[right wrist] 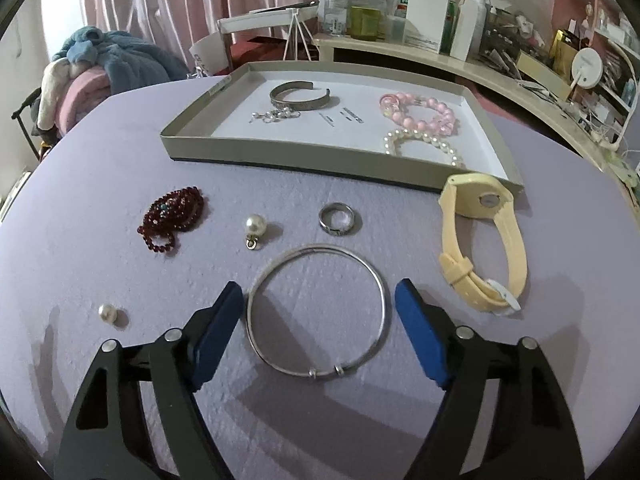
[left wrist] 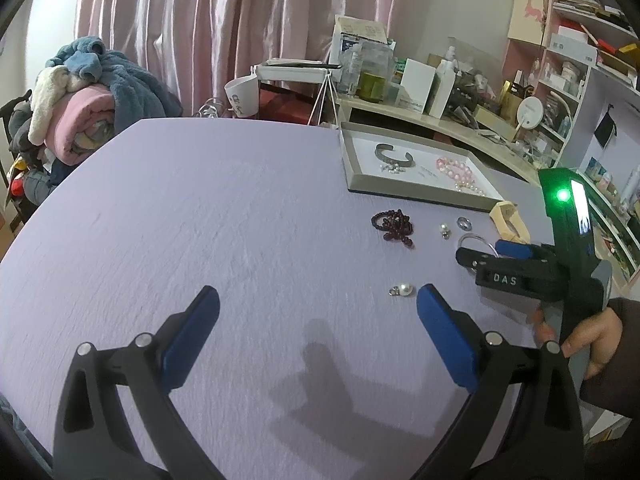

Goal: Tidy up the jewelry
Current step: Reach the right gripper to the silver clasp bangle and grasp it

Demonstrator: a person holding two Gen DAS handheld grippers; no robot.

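Observation:
A thin silver bangle (right wrist: pixel 316 316) lies on the purple table between the open fingers of my right gripper (right wrist: pixel 319 292). Beyond it lie a silver ring (right wrist: pixel 337 219), a pearl pendant (right wrist: pixel 255 229), a dark red bead bracelet (right wrist: pixel 176 216), a loose pearl (right wrist: pixel 107 314) and a cream watch (right wrist: pixel 486 240). The grey tray (right wrist: pixel 280 152) holds a silver cuff (right wrist: pixel 300 96), a pink bead bracelet (right wrist: pixel 420 114) and a pearl bracelet (right wrist: pixel 424 142). My left gripper (left wrist: pixel 318 296) is open and empty; a pearl (left wrist: pixel 405 289) lies by its right fingertip. The right gripper (left wrist: pixel 480 258) shows there too.
A cluttered shelf desk (right wrist: pixel 440 52) runs behind the table. A pile of blankets (left wrist: pixel 92 92) sits at the far left. Pink curtains (left wrist: pixel 200 20) hang at the back. The tray also shows in the left wrist view (left wrist: pixel 400 186).

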